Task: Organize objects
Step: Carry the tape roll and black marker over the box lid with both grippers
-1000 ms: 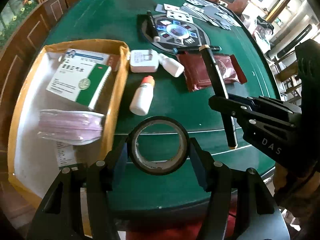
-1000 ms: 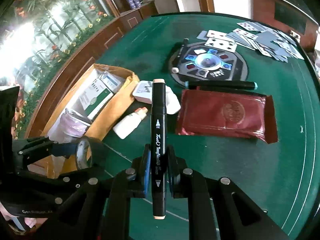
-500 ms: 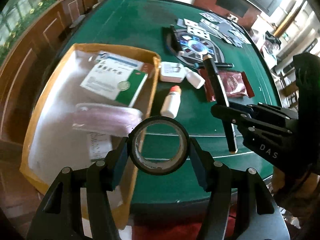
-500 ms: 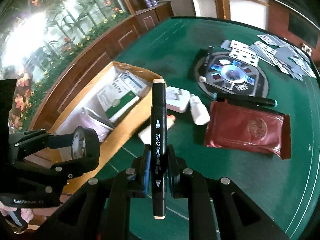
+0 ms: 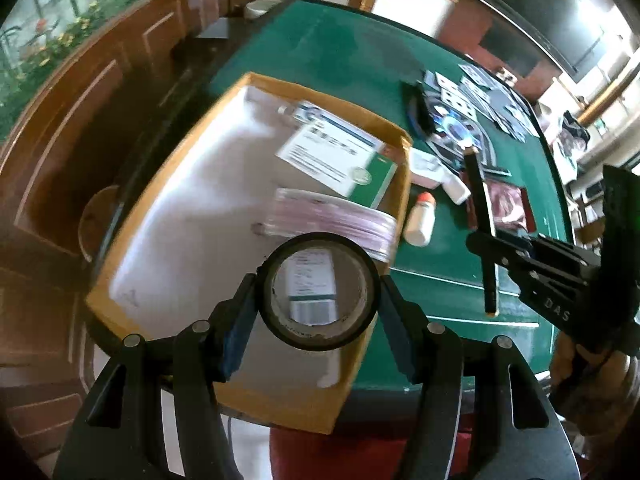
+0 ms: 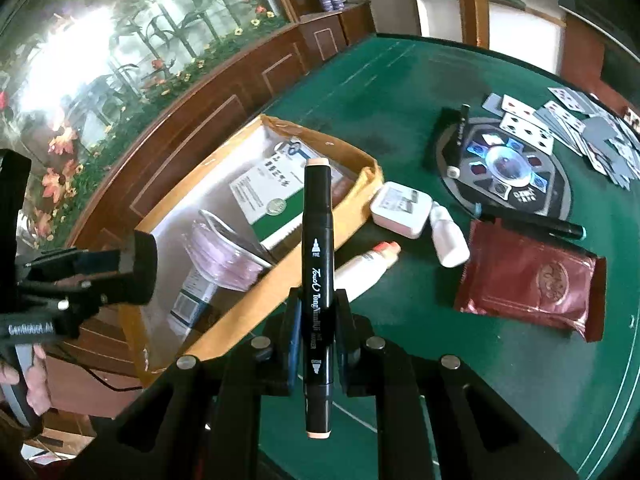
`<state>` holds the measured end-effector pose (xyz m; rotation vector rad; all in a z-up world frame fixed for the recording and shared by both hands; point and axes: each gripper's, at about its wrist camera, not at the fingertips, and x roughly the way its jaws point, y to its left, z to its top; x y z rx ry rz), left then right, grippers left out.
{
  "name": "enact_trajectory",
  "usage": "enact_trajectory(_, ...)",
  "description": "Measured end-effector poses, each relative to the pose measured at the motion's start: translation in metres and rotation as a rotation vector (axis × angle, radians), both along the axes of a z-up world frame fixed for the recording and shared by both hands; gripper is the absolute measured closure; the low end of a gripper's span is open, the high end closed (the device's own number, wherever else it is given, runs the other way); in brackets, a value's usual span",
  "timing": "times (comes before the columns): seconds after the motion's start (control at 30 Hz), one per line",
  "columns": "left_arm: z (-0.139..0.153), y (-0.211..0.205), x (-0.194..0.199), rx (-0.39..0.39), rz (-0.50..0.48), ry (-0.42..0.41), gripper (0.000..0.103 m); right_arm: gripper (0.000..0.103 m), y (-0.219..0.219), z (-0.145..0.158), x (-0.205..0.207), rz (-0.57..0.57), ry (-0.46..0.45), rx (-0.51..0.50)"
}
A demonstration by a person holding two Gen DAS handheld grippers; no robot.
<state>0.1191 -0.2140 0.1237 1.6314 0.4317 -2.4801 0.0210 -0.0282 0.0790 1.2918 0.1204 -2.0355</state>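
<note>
My left gripper [image 5: 318,314] is shut on a black roll of tape [image 5: 319,278], held upright above the near end of a yellow cardboard box [image 5: 132,220]. In the right wrist view the same tape [image 6: 140,268] shows edge-on at the left. My right gripper [image 6: 318,320] is shut on a black marker [image 6: 317,280] with peach ends, hovering over the table near the box's right wall [image 6: 320,240]. The marker [image 5: 482,232] also appears at the right of the left wrist view. Inside the box lie a green-and-white medicine carton [image 5: 340,158] and a pack of pink masks [image 5: 332,220].
On the green table [image 6: 440,380] lie a white bottle with an orange cap [image 6: 366,266], a small white bottle [image 6: 448,240], a white case [image 6: 400,208], a dark red pouch [image 6: 532,284], a round game board [image 6: 504,168], a dark pen [image 6: 536,226] and scattered playing cards [image 6: 580,128]. Wooden panelling runs along the left.
Both grippers have moved left. The tape has gone from over the green felt to over the box, and the marker has come closer to the box's right wall.
</note>
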Motion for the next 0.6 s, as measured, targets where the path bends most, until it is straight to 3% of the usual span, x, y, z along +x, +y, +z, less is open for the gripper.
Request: enact_trajectory(0.6,-0.043,-0.053,0.023,0.001,0.101,-0.099,0.044,0.090,-0.041,0.003,0.017,0.097,-0.011,-0.021)
